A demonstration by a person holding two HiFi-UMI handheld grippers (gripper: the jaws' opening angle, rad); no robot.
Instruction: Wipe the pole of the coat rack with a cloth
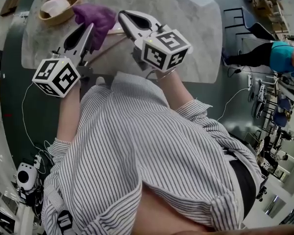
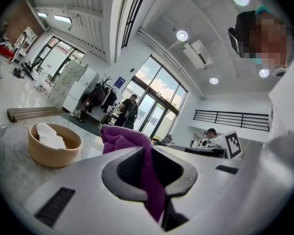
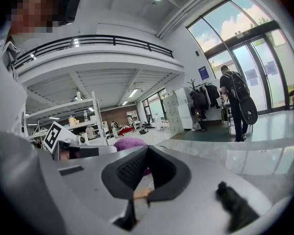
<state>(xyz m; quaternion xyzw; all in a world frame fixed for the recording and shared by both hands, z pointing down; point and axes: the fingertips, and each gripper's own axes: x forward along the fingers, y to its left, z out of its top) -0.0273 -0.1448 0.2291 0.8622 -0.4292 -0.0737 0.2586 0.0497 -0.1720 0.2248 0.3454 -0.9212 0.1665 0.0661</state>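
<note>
The left tool (image 1: 88, 31) is clamped on a purple cloth (image 1: 95, 16), which bunches past its jaws in the upper left of the head view. In the left gripper view the cloth (image 2: 120, 138) hangs down between the closed jaws of that tool (image 2: 149, 153). A thin wooden pole (image 1: 108, 48) slants between the two tools over the marble counter (image 1: 186, 13). The right tool (image 3: 146, 155) has its jaws together on a tan wooden piece (image 3: 142, 193), apparently that pole. A wooden bowl (image 1: 63, 17) holding white cloths sits upper left.
</note>
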